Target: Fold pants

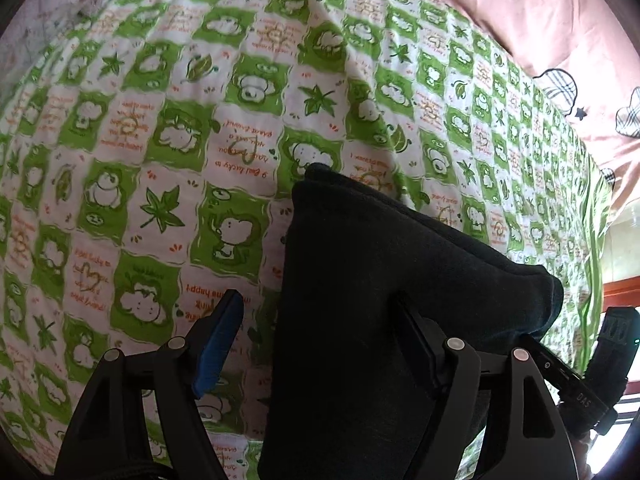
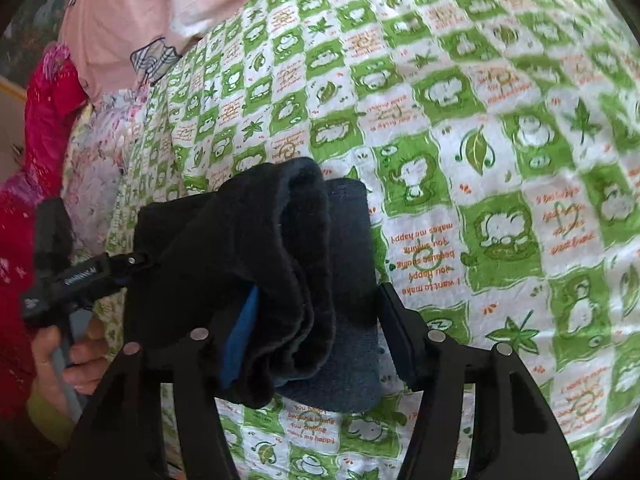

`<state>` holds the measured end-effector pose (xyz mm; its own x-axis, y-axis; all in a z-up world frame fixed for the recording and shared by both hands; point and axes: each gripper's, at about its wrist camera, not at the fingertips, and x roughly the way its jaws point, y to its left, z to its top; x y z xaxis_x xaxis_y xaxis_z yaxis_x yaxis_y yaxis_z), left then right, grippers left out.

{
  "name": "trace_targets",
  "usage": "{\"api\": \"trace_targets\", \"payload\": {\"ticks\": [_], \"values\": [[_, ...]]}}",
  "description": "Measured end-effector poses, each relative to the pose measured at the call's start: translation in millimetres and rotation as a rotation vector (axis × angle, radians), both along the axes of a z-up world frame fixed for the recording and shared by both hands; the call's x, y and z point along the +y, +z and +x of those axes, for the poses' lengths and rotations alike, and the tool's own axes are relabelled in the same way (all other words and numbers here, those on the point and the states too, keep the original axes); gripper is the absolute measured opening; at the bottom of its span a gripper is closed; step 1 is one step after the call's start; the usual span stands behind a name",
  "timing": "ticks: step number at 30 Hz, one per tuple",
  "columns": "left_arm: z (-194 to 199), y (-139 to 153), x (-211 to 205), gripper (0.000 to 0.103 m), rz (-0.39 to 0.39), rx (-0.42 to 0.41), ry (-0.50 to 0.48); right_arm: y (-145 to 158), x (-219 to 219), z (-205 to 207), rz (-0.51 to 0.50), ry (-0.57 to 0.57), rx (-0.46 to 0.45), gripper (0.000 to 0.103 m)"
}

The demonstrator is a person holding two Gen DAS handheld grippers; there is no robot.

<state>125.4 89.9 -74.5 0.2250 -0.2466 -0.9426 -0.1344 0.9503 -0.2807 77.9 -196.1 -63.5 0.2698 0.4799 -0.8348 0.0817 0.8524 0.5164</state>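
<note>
Your left tongs (image 1: pixel 320 344) stand wide beside the folded dark fleece pants (image 1: pixel 384 280); your right tongs (image 2: pixel 320 332) straddle them unpressed. The pants lie on the green-and-white checked bedsheet (image 1: pixel 160 160).

pants (image 1: pixel 384 280) lying on bedsheet (image 1: pixel 168 128) | left gripper (image 1: pixel 320 340) straddling pants' left edge | right gripper (image 2: pixel 320 332) straddling pants' right edge | pillow (image 2: pixel 132 20) sitting behind pants

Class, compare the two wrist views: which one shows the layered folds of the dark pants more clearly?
The right wrist view. There the dark fleecy folded pants show several stacked layers and a rolled edge between the right gripper's fingers. The left wrist view shows only a flat, featureless black panel of the pants.
</note>
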Motion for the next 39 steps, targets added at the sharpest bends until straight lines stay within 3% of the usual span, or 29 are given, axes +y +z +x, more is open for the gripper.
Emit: {"api": "trace_targets", "payload": {"ticks": [8, 12, 13, 15, 16, 18, 21, 25, 31, 39], "values": [[-21.5, 21.4, 9.6, 0.076, -0.035, -0.010, 0.001, 2.2, -0.3, -2.0, 0.022, -0.008, 0.013, 0.061], [-26.4, 16.1, 8.5, 0.075, -0.017, 0.004, -0.016, -1.3, -2.0, -1.7, 0.042, -0.010, 0.017, 0.061], [-25.9, 13.2, 7.2, 0.072, -0.020, 0.010, -0.018, -1.5, -2.2, -1.3, 0.045, -0.010, 0.017, 0.061], [-25.4, 10.5, 4.4, 0.050, -0.066, 0.007, -0.024, 1.3, -0.3, -1.8, 0.046, 0.001, 0.008, 0.055], [-25.5, 11.2, 3.1, 0.050, -0.060, 0.006, -0.021, 4.9, 1.7, -2.4, 0.044, 0.011, -0.001, 0.053], [-25.9, 15.6, -2.2, 0.040, -0.047, -0.013, -0.036, 13.4, 5.5, -2.5, 0.045, 0.028, -0.023, 0.044], [-29.4, 27.1, -1.3, 0.032, -0.059, -0.040, -0.038, 30.4, 10.2, -1.9, 0.058, 0.051, -0.067, 0.039], [-31.1, 48.1, 6.3, 0.031, -0.091, -0.089, -0.008, 51.5, 18.7, 8.4, 0.071, 0.083, -0.119, 0.038], [-29.0, 81.8, 24.4, 0.030, -0.068, -0.178, 0.044, 69.7, 44.7, 42.1, 0.084, 0.140, -0.179, 0.037], [-3.4, 84.6, 56.7, 0.031, -0.030, -0.208, 0.112, 67.0, 84.2, 96.0, 0.066, 0.220, -0.198, 0.037]]}}
